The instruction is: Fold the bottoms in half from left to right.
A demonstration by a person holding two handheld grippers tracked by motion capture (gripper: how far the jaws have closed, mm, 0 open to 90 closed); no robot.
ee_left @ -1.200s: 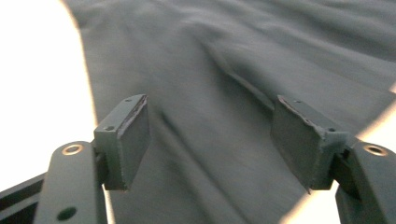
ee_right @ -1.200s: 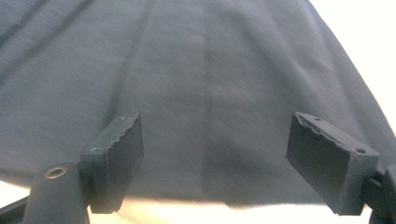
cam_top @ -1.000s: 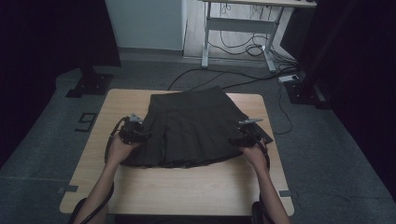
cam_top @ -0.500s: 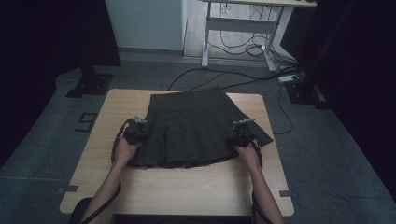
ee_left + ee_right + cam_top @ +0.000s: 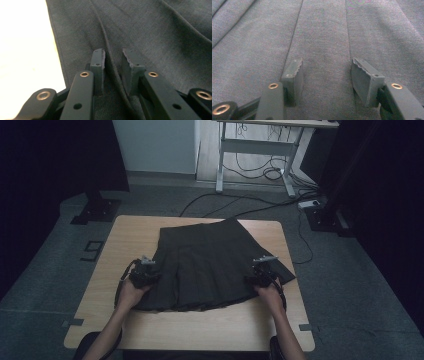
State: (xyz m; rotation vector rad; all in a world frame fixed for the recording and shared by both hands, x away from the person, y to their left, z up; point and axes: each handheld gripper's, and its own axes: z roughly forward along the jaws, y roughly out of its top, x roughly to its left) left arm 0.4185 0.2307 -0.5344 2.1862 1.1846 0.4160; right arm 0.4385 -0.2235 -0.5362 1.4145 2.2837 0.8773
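A dark pleated skirt lies flat on the wooden table, waistband at the far end and hem toward me. My left gripper rests on the skirt's left edge. In the left gripper view its jaws stand almost together with a raised pleat fold pinched between the pads. My right gripper sits on the skirt's right side. In the right gripper view its jaws are wide apart and lie on smooth pleated cloth, with nothing between them.
Bare tabletop shows just left of the skirt's side edge. A corner of the skirt reaches near the table's right edge. Behind the table, cables and desk legs sit on the grey floor.
Both grippers have slid a little toward me along the skirt's sides. The hem now lies slightly nearer the table's front edge.
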